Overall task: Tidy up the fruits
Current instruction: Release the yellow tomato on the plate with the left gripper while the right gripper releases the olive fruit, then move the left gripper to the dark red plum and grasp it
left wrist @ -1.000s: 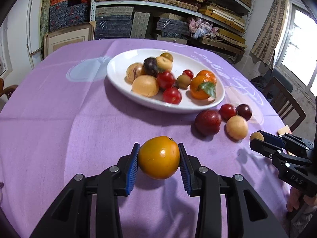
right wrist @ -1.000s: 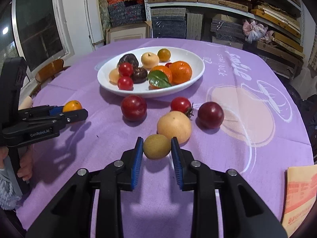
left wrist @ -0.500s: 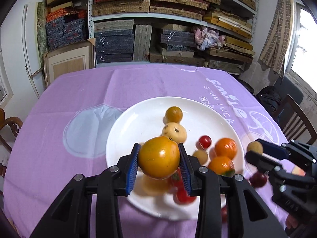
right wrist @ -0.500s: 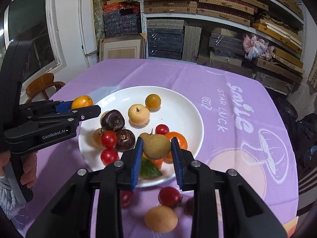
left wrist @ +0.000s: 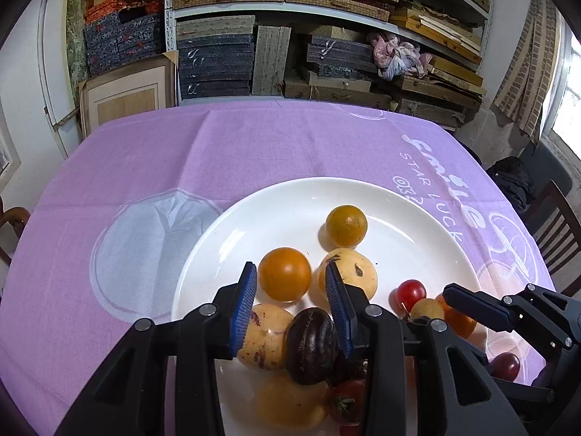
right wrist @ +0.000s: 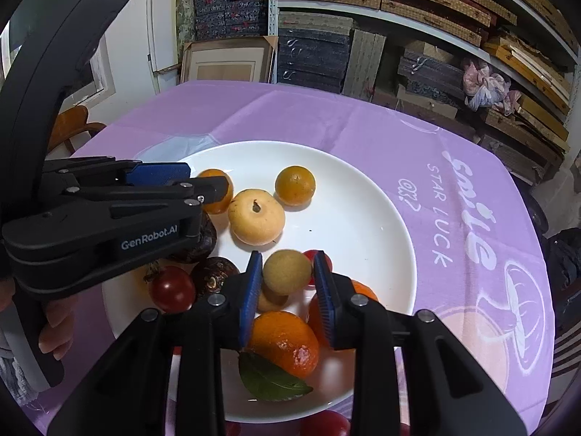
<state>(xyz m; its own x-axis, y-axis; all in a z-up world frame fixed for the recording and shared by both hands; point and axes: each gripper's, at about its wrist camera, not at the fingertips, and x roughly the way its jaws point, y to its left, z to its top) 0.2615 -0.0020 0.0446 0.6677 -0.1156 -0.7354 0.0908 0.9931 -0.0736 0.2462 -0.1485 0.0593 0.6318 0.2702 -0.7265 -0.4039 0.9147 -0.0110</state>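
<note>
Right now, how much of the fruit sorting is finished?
Done: several fruits lie on the white plate. In hand: the left gripper is open around an orange fruit; the fingers of the right gripper have just been opening around a brown fruit. Left: a dark red fruit on the purple cloth.

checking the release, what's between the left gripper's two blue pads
Left wrist view: the orange fruit lies on the white plate between the pad tips of the left gripper, a gap showing beside one pad; jaws have just been opening.

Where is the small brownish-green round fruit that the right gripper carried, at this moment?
In the right wrist view the brownish-green fruit is over the white plate, between the blue pads of the right gripper, just below the pale yellow fruit.
</note>
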